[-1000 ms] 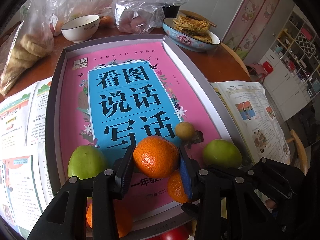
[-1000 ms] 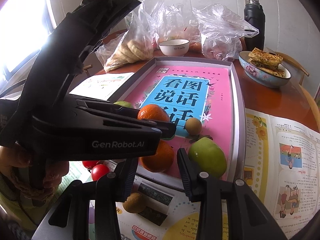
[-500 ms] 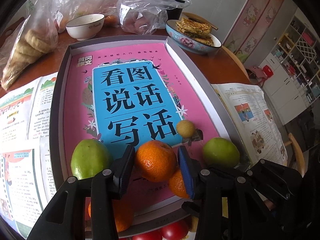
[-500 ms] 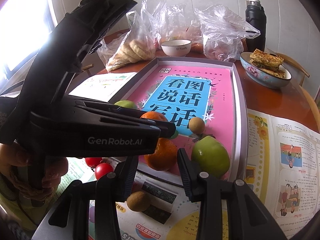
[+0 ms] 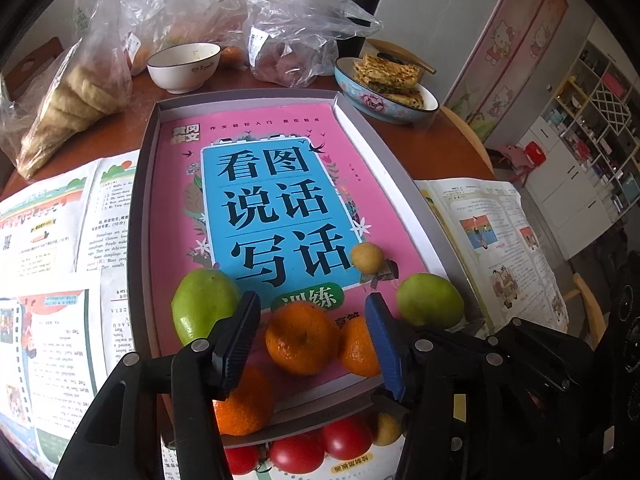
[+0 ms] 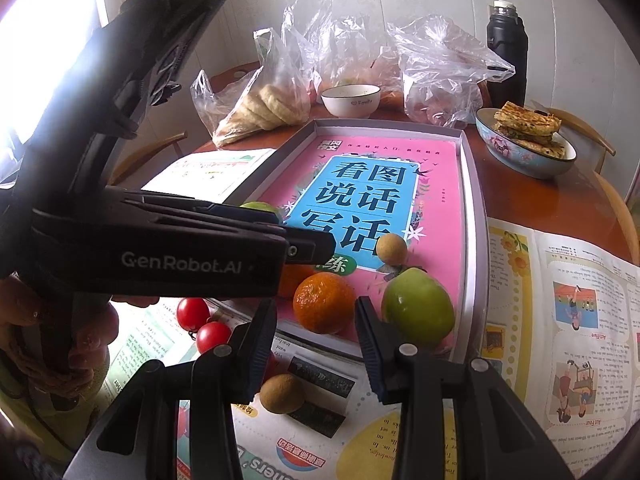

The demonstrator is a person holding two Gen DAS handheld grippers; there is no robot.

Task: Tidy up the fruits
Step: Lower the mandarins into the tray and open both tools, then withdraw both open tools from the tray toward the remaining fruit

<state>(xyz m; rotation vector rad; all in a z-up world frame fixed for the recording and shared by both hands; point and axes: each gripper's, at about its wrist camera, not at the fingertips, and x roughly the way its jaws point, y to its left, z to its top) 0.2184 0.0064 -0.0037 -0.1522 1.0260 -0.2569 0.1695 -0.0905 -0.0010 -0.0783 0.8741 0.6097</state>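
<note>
A grey box lid (image 5: 400, 184) with a pink book cover inside holds fruit at its near end: three oranges (image 5: 302, 336), two green fruits (image 5: 204, 304) (image 5: 430, 300) and a small yellow-brown fruit (image 5: 367, 257). My left gripper (image 5: 312, 344) is open; the middle orange lies in the tray between its fingers, free of them. My right gripper (image 6: 316, 344) is open and empty, near the tray's front edge (image 6: 320, 340). Red tomatoes (image 6: 204, 326) and a small brown fruit (image 6: 282, 393) lie on the papers in front of the tray.
Open picture books (image 5: 52, 240) (image 6: 568, 304) cover the round wooden table on both sides of the tray. Behind stand a white bowl (image 5: 184, 66), plastic bags of food (image 5: 72, 96), a blue bowl of flatbread (image 5: 386, 88) and a black flask (image 6: 506, 52).
My left gripper was shut on the orange and held it above the tray. It has opened and drawn back, and the orange now rests in the tray among the other oranges.
</note>
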